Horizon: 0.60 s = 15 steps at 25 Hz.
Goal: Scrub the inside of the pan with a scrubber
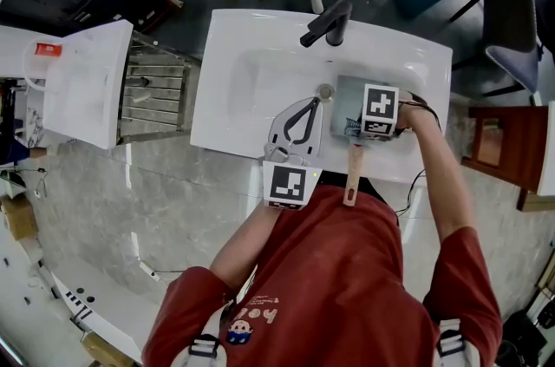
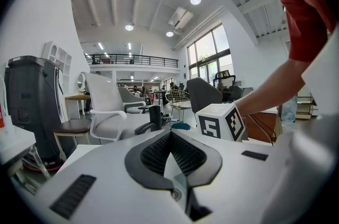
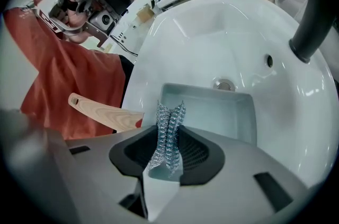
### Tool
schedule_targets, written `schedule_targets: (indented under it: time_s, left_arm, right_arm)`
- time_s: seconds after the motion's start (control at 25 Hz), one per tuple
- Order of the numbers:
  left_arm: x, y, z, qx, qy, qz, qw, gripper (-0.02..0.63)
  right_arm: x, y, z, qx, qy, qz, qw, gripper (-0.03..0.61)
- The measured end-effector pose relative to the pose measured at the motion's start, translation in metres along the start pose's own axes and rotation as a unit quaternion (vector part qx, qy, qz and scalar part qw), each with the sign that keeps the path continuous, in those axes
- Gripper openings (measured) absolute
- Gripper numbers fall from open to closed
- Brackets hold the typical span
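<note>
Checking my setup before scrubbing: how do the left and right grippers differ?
Right gripper: claw shut on a silvery metal mesh scrubber, aimed down into the grey square pan. Left gripper: claw shut and empty, aimed level, away from the pan. Both carry black-and-white marker cubes.

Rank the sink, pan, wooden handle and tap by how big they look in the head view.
Largest: sink, by far.
Next: pan, partly hidden.
Smallest: tap and wooden handle, too alike to rank.

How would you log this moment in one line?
left hand-held gripper: shut, empty | right hand-held gripper: shut on scrubber, over pan | pan: in sink
</note>
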<state>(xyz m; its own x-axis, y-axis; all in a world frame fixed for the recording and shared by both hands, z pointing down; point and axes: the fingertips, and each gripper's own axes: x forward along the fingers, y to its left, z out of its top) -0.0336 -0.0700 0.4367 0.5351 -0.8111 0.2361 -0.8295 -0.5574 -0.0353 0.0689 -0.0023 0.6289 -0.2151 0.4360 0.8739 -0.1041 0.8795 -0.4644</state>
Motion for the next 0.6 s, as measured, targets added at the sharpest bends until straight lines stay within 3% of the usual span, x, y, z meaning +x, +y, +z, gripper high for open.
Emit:
schedule_targets:
  time_s: [0.2, 0.32, 0.6]
  left_arm:
    - [0.000, -0.001, 0.002, -0.002, 0.002, 0.001, 1.0000, 0.009]
    - [-0.001, -0.001, 0.001, -0.011, 0.009, 0.001, 0.9999, 0.009]
    - [-0.001, 0.000, -0.003, 0.009, 0.003, 0.004, 0.9999, 0.009]
  right_arm:
    - [-0.001, -0.002, 0.000, -0.005, 0.000, -0.010, 1.000, 0.133]
    - [-0.002, -0.015, -0.001, -0.013, 0.006, -0.046, 0.999, 0.133]
    - [0.002, -0.049, -0.004, -0.032, 0.013, -0.136, 0.990, 0.133]
